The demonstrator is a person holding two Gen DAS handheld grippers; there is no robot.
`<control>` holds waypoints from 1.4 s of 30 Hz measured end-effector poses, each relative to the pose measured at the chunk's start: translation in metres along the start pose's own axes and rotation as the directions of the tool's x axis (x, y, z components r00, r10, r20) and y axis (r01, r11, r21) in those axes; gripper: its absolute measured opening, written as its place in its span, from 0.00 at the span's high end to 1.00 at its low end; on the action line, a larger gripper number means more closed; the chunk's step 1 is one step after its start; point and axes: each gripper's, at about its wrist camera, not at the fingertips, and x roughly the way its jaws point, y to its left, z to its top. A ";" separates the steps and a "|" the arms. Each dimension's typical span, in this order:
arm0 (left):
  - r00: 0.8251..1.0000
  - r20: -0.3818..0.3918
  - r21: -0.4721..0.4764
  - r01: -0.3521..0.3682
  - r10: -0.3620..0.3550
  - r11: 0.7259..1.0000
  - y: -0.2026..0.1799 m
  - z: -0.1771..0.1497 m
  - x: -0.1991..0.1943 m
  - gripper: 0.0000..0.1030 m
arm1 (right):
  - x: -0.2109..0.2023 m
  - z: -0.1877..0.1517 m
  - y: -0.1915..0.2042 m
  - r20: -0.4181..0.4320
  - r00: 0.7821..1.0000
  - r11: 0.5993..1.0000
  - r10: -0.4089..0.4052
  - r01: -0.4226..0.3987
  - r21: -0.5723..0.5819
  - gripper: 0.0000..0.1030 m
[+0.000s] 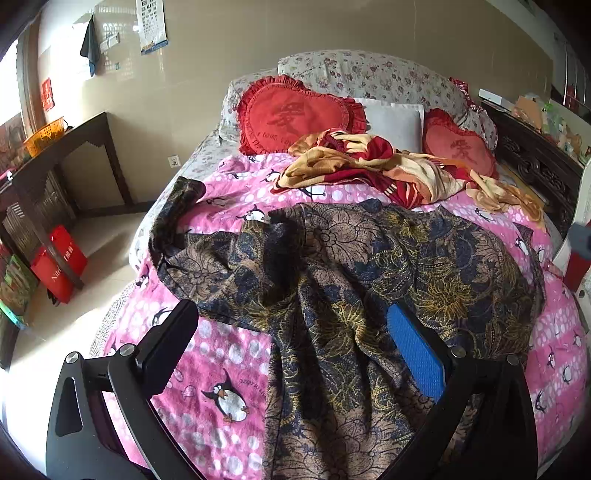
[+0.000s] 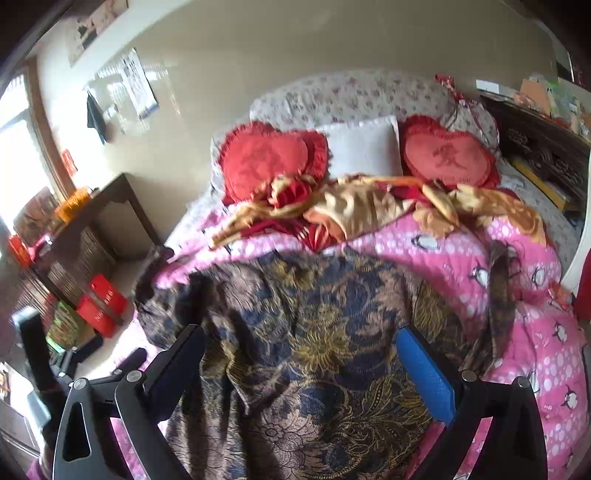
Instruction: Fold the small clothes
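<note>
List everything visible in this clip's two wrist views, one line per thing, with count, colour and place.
Garment: 1, dark floral in navy, brown and gold, spread unfolded across the near part of the bed.
Quilt: 1, pink with penguins, covering the bed.
Blanket: 1, red and cream, crumpled near the pillows.
Heart cushions: 2, red, at the head of the bed.
Pillow: 1, white, between the cushions.
Side table: 1, dark wood, by the wall on the left.
Basket: 1, orange, on the table.
Bags: 2, red, on the floor beside the table.
Calendar: 1, white, on the wall.
Left gripper: black fingers, one blue pad, open above the garment.
Right gripper: same, open above the garment.
</note>
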 end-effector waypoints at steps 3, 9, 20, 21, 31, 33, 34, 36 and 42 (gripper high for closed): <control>1.000 -0.021 0.005 0.002 -0.002 1.000 -0.002 -0.003 0.012 0.00 | 0.024 -0.013 -0.002 -0.028 1.000 1.000 0.001 -0.001 0.008 0.00; 0.998 -0.059 -0.003 0.011 -0.012 1.000 -0.004 -0.010 0.033 0.00 | 0.058 -0.031 -0.003 -0.078 0.997 1.000 -0.015 0.017 0.023 0.00; 0.995 -0.095 -0.026 0.006 -0.008 1.000 -0.003 -0.013 0.057 0.00 | 0.087 -0.041 0.005 -0.108 0.992 0.998 -0.067 0.064 -0.025 0.00; 0.995 -0.096 -0.025 0.004 -0.007 1.000 -0.003 -0.013 0.058 0.00 | 0.089 -0.041 0.005 -0.110 0.991 0.997 -0.078 0.075 -0.029 0.00; 0.993 -0.114 -0.042 -0.007 0.002 0.999 0.002 -0.015 0.070 0.00 | 0.104 -0.047 0.005 -0.140 0.986 0.996 -0.093 0.090 -0.027 0.00; 0.993 -0.116 -0.038 -0.011 0.007 0.999 0.002 -0.016 0.071 0.00 | 0.106 -0.046 0.007 -0.143 0.985 0.995 -0.096 0.092 -0.033 0.00; 0.993 -0.117 -0.037 -0.015 0.010 0.999 0.002 -0.016 0.072 0.00 | 0.107 -0.047 0.007 -0.144 0.985 0.995 -0.095 0.091 -0.034 0.00; 0.993 -0.118 -0.039 -0.018 0.014 0.999 0.003 -0.016 0.074 0.00 | 0.109 -0.047 0.007 -0.148 0.984 0.995 -0.094 0.090 -0.032 0.00; 0.992 -0.121 -0.050 -0.029 0.023 0.998 0.008 -0.017 0.077 0.00 | 0.114 -0.049 0.007 -0.161 0.983 0.996 -0.091 0.088 -0.026 0.00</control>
